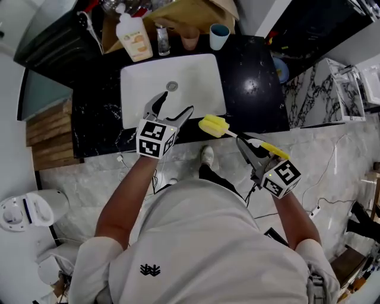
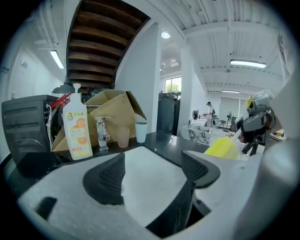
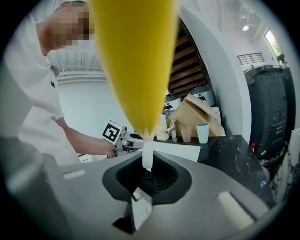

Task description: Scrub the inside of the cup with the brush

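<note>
Head view, left tool (image 1: 173, 108): held over the white sink (image 1: 199, 77); jaws wide apart; nothing between them
Head view, right tool (image 1: 248, 144): at the front edge of the black counter (image 1: 255, 89), to the right of the sink; jaws closed on the brush (image 1: 215, 126)
Head view, brush: yellow sponge head points toward the left tool without touching it; yellow handle lies back over the right tool
Head view, cups: pink cup (image 1: 190, 39) and pale blue cup (image 1: 219, 37) stand upright side by side on the counter behind the sink; both well apart from the tools and the brush; which one is the task's cup cannot be told
Head view, back row: soap bottle (image 1: 135, 37) left of the faucet (image 1: 161, 39); cardboard (image 1: 178, 15) behind them
Left gripper view, left tool (image 2: 152, 173): both dark jaws spread wide; only the sink basin shows in the gap
Left gripper view, beyond the jaws: soap bottle, faucet, pink cup (image 2: 123, 137) and pale blue cup (image 2: 141, 131) in a row against the cardboard; black appliance (image 2: 26, 129) at far left; the sponge head (image 2: 222, 147) and right tool at the right
Right gripper view, right tool (image 3: 147, 176): jaws shut tight on the brush where the yellow handle (image 3: 136, 61) narrows to a white stem
Right gripper view, beyond the jaws: left tool (image 3: 123, 138) over the sink; both cups upright on the counter near the faucet, the pale blue cup (image 3: 202, 132) to the right of the pink cup (image 3: 186, 134)
</note>
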### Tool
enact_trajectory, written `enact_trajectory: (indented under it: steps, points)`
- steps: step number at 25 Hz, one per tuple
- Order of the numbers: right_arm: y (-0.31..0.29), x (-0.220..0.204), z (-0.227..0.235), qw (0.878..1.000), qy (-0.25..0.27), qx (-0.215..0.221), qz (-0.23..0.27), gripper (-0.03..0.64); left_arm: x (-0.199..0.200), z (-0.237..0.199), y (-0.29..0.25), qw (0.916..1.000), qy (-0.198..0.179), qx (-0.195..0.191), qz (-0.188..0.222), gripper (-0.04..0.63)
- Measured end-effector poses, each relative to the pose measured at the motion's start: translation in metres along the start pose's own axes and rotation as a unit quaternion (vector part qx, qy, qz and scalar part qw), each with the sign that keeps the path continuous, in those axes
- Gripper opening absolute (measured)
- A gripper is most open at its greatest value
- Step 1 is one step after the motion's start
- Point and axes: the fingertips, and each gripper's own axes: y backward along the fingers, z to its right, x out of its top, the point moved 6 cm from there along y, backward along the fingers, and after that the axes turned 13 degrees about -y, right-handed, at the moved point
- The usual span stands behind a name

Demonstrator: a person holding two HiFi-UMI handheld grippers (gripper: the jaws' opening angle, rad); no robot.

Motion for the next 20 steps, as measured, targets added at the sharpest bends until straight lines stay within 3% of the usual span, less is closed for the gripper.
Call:
enact_trajectory:
  steps: [9, 13, 20]
  points:
    - [-0.005, 0.027, 0.094, 0.999, -0.005, 0.033, -0.036, 0.044, 0.007, -0.035, -0.114, 0.9970, 0.019, 0.068, -0.032, 0.382]
    - [-0.008, 0.032, 0.110, 0.998, 0.000, 0.036, -0.046, 0.044, 0.008, -0.057, -0.151, 0.9944, 0.013, 0.095, -0.043, 0.383]
    - [-0.002, 0.037, 0.130, 0.998, -0.016, 0.019, -0.056, 0.044, 0.007, -0.102, -0.211, 0.9892, 0.050, 0.129, -0.047, 0.388]
